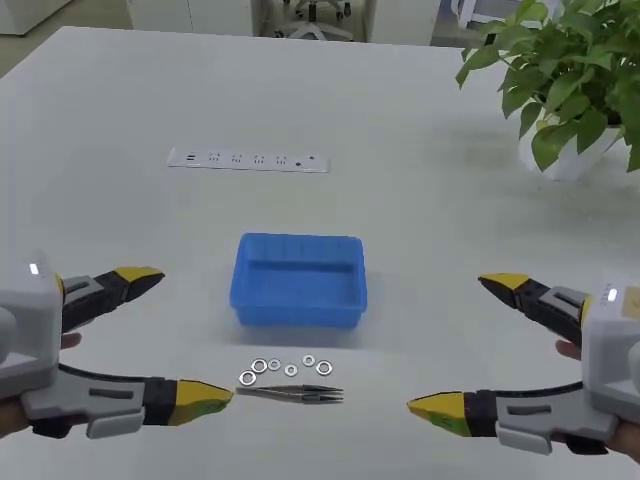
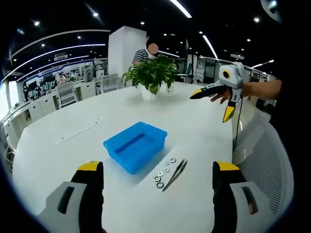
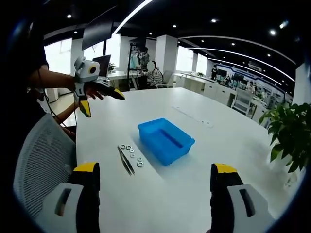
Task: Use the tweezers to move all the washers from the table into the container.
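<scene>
**Head view.** I see the left gripper point(image 1: 190, 335) at the lower left. Its 2 yellow-tipped jaws are spread wide and hold nothing. The right gripper point(image 1: 450, 343) mirrors it at the lower right, jaws equally spread and empty. Between them, on the white table point(image 1: 450, 200), the blue container point(image 1: 298, 305) stands upright. 6 washers point(image 1: 285, 368) lie in a loose cluster just in front of the container. The tweezers point(image 1: 292, 393) lie flat just beside the washers on my near side, roughly parallel to the container's front wall. Both grippers are well apart from all 3 items. A power strip point(image 1: 247, 160) lies beyond the container, and a potted plant point(image 1: 570, 80) stands at the far right.

**Left gripper view.** The jaws of the left gripper point(image 2: 158, 167) rise apart from the bottom edge. The container point(image 2: 129, 162), washers point(image 2: 164, 171) and tweezers point(image 2: 176, 174) lie ahead between them, untouched. The right gripper point(image 2: 210, 108) hangs in the air at the upper right, jaws parted. A mesh chair point(image 2: 262, 160) shows at the right.

**Right gripper view.** The jaws of the right gripper point(image 3: 155, 167) stand apart. The tweezers point(image 3: 125, 160) lie beside the washers point(image 3: 131, 153), with the container point(image 3: 165, 145) just past them. The left gripper point(image 3: 104, 106) hangs at the upper left, jaws parted.
</scene>
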Tool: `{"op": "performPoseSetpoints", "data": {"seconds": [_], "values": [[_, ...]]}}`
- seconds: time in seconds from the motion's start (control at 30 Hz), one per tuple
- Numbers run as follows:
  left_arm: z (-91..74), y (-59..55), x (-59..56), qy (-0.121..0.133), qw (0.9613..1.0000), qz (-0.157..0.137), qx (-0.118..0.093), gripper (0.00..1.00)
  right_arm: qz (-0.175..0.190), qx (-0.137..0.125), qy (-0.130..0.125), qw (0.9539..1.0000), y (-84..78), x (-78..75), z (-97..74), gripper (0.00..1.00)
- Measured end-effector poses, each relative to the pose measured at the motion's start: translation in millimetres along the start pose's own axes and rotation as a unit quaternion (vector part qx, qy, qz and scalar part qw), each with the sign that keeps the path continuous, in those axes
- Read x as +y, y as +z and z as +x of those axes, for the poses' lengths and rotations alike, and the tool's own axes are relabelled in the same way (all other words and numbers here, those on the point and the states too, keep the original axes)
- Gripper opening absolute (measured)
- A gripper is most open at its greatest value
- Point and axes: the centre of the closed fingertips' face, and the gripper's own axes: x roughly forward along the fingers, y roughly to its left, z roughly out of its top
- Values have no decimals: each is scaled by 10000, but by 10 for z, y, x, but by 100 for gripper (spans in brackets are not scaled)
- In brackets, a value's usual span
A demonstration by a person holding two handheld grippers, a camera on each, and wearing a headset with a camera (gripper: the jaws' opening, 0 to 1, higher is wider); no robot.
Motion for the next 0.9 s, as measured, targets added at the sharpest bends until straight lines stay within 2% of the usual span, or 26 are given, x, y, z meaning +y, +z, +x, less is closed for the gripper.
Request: {"op": "performPoseSetpoints", "data": {"seconds": [0.43,0.57,0.9], "values": [[45,-4,-11,-240,9994,236,115,90,-249,70,136,9996,36,-4,24,91],[77,-39,-28,-380,9984,342,239,87,-319,132,200,9992,17,0,47,90],[171,-96,8,-544,9966,465,414,81,-470,244,441,9976,-21,4,157,85]]}}
